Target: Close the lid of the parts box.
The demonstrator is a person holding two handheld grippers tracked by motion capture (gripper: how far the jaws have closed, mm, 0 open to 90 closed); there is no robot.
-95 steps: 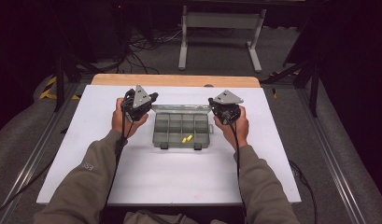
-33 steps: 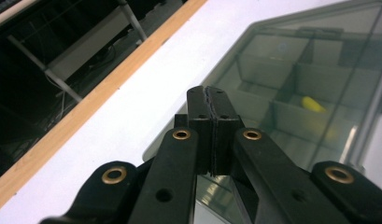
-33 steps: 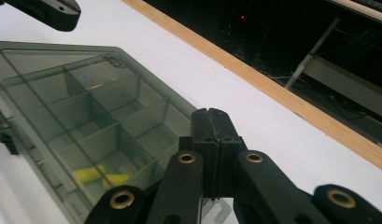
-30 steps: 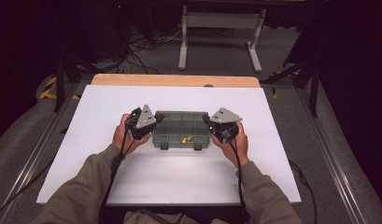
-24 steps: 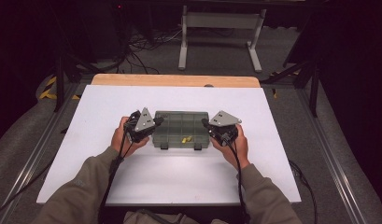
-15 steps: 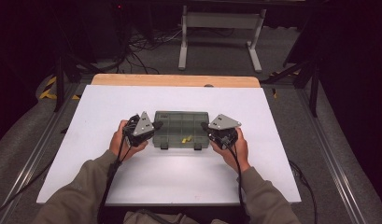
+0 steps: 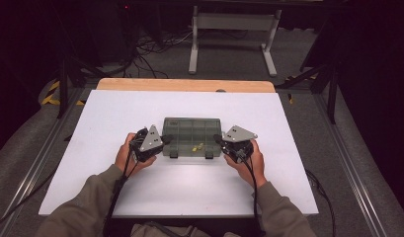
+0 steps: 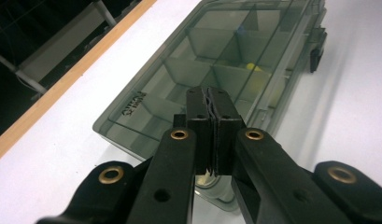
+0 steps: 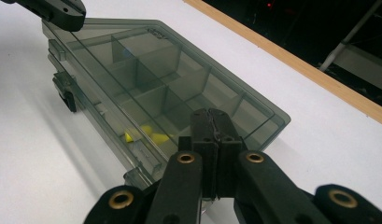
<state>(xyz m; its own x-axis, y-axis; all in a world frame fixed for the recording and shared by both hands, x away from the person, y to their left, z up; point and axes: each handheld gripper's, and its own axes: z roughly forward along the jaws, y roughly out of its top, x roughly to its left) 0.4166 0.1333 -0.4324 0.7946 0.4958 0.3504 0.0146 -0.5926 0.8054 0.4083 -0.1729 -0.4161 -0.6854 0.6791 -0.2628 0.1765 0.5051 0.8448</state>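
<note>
Two grippers flank a smoky plastic box [image 7: 192, 136] at the centre of the high view, on the white table [image 7: 115, 113]. The left gripper [image 7: 166, 139] sits at the box's left end, the right gripper [image 7: 217, 138] at its right end. Both have their jaws pressed together with nothing between them, tips over the lid's end edges. The lid is down. Small yellow pieces [image 9: 149, 134] lie in a compartment near the box's front wall, lower middle of the right gripper view.
</note>
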